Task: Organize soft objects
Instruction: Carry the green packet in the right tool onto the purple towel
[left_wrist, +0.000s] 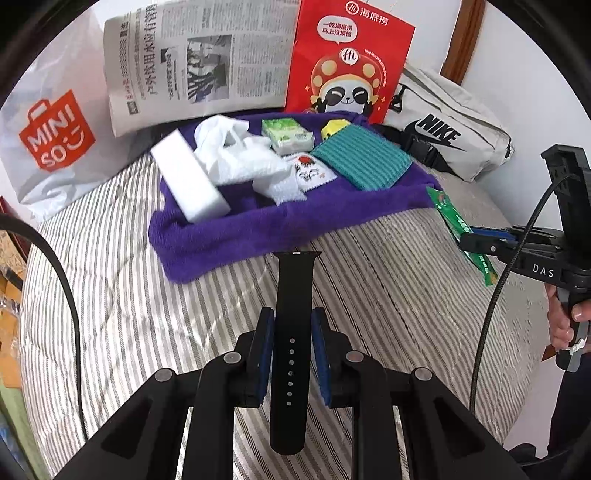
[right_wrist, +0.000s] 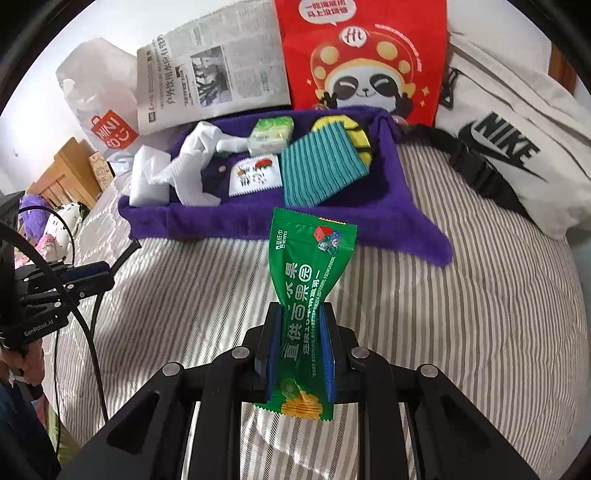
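A: What does the left gripper (left_wrist: 291, 354) have?

B: A black watch strap (left_wrist: 293, 332). The blue pads are clamped on its sides, with the punched holes showing between them. The strap runs lengthwise along the fingers, one end sticking out past the tips and the other back toward the camera, held clear above the striped bed cover (left_wrist: 122, 302).

A: And the right gripper (right_wrist: 301, 343)?

B: Closed tight on a green wet-wipe sachet (right_wrist: 310, 291). The pack is pinched in at the waist where the pads squeeze it, its upper half fanning out above the fingertips and its bottom seam hanging below them. In the left wrist view you see the same sachet (left_wrist: 458, 229) edge-on at the right, with a hand (left_wrist: 565, 314) on the handle.

A: Where do the soft things sit?

B: On a purple towel (right_wrist: 258, 221) spread on the bed, just ahead of both grippers. It carries a white foam block (left_wrist: 188, 177) at the left, a crumpled white plastic bag (left_wrist: 236, 155) touching it, a green tissue pack (left_wrist: 286, 134) behind, a small printed sachet (left_wrist: 312, 171) in the middle, and a teal striped cloth (left_wrist: 360, 157) at the right, lying partly over something yellow (right_wrist: 352, 136).

A: And behind the towel?

B: A Miniso bag (left_wrist: 55, 129), a newspaper (left_wrist: 199, 62), a red panda bag (left_wrist: 347, 62) and a white Nike bag (left_wrist: 454, 125), all propped against the wall.
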